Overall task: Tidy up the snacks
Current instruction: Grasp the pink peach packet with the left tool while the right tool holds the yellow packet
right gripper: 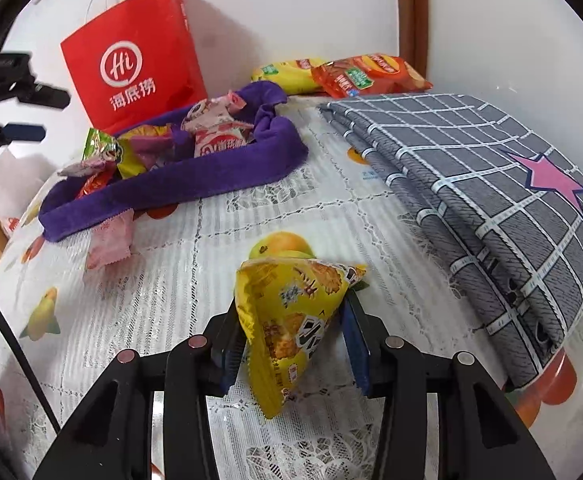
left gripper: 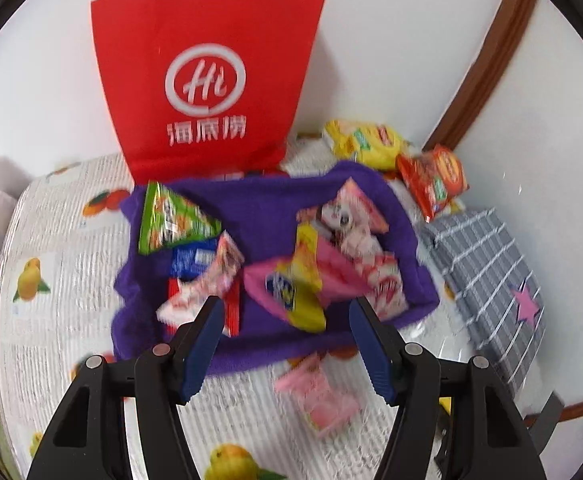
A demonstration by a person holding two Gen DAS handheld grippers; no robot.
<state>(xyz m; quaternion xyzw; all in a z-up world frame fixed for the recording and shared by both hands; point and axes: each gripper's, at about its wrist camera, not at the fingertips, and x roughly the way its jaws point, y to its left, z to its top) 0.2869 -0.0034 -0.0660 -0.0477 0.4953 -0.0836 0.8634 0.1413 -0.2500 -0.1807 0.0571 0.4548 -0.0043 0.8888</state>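
Right wrist: right gripper (right gripper: 291, 344), tilted downward, clamps yellow snack packet (right gripper: 291, 320).

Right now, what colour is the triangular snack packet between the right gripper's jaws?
Yellow, with black lettering and biscuit pictures on the triangular snack packet; the right wrist view shows it best.

Snacks (left gripper: 179, 220) in tray (left gripper: 267, 196) before bag (left gripper: 207, 76)

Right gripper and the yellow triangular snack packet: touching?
Touching. The right wrist view shows the right gripper closed on the yellow triangular snack packet, both blue pads pressed against its sides, no gap visible.
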